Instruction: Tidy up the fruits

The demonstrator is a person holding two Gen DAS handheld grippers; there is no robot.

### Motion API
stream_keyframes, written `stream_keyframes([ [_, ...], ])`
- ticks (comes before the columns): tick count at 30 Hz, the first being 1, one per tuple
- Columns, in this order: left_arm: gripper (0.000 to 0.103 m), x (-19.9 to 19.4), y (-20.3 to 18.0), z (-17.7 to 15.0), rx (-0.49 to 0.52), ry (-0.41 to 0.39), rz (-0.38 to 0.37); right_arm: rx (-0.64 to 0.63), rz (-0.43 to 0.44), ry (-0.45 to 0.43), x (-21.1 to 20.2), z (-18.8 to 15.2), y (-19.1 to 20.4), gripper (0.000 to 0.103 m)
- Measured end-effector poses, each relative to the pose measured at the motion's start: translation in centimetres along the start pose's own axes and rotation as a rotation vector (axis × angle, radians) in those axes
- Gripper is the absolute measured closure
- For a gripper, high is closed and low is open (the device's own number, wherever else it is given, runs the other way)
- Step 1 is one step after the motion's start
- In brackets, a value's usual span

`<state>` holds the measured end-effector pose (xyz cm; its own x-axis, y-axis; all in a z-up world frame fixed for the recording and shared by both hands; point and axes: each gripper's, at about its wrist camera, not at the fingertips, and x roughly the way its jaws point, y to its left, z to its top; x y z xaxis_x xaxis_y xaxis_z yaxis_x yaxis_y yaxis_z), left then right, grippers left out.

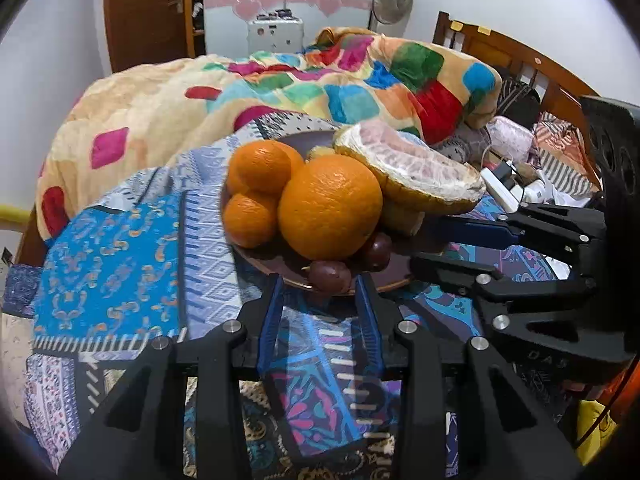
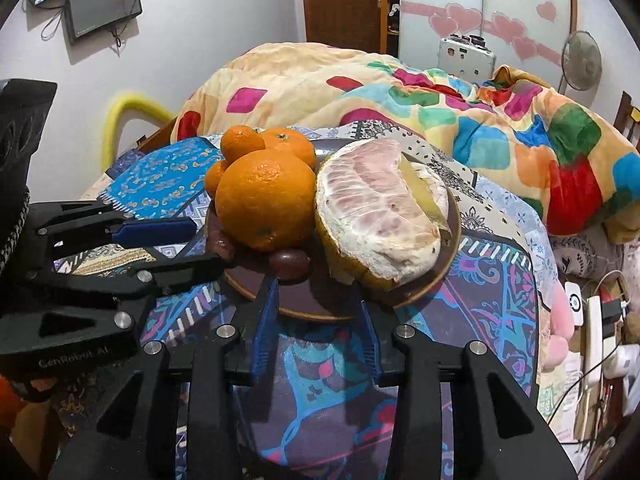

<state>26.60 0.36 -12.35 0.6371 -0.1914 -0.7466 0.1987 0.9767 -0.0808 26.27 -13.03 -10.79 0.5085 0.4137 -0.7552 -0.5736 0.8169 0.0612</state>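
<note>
A brown plate (image 1: 288, 278) (image 2: 316, 314) sits on a patterned bedspread. It holds a large orange (image 1: 330, 206) (image 2: 266, 198), smaller oranges (image 1: 260, 166) (image 2: 242, 142), a peeled pomelo piece (image 1: 412, 168) (image 2: 380, 208) and small dark purple fruits (image 1: 328, 276) (image 2: 290, 264). My left gripper (image 1: 318, 286) (image 2: 206, 244) stands partly open at the plate's front rim, its pads either side of one dark fruit without touching it. My right gripper (image 2: 316, 294) (image 1: 428, 244) is partly open over the rim beside the pomelo, holding nothing.
A bunched colourful blanket (image 1: 280, 92) (image 2: 400, 96) lies behind the plate. A wooden headboard (image 1: 520, 56), a white power strip with cables (image 1: 504, 192) (image 2: 592, 320), a fan (image 2: 580, 60), a door (image 2: 344, 4) and a wall screen (image 2: 100, 4) surround the bed.
</note>
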Motion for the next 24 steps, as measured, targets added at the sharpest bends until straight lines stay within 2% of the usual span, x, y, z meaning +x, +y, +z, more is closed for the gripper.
stream_keyframes([
  [5,0.066,-3.6,-0.2,-0.4,-0.018,-0.073,0.038,0.014,0.001,-0.043,-2.9,-0.3,0.4,0.068],
  [9,0.066,-8.8,-1.0,-0.9,-0.025,-0.179,0.067,0.011,0.002,-0.114,-6.8,-0.3,1.5,0.068],
  [13,0.066,-14.0,-2.0,-1.5,-0.031,-0.292,0.091,0.016,0.002,-0.214,-11.7,-0.4,2.8,0.068],
  [17,0.066,-19.7,-3.3,-2.5,-0.046,-0.421,0.097,0.019,-0.034,-0.346,-17.0,-0.8,4.2,0.068],
  [20,0.066,-22.6,-4.4,-3.4,-0.037,-0.490,0.107,0.032,-0.049,-0.438,-20.5,-1.4,5.1,0.068],
  [21,0.064,-23.7,-4.8,-3.8,-0.030,-0.518,0.103,0.036,-0.053,-0.464,-21.4,-1.7,5.4,0.066],
  [23,0.050,-25.2,-5.6,-4.5,-0.023,-0.559,0.121,0.043,-0.070,-0.520,-23.3,-2.4,6.1,0.060],
  [24,0.047,-26.0,-6.0,-4.9,-0.020,-0.583,0.131,0.045,-0.079,-0.541,-23.9,-2.7,6.3,0.058],
])
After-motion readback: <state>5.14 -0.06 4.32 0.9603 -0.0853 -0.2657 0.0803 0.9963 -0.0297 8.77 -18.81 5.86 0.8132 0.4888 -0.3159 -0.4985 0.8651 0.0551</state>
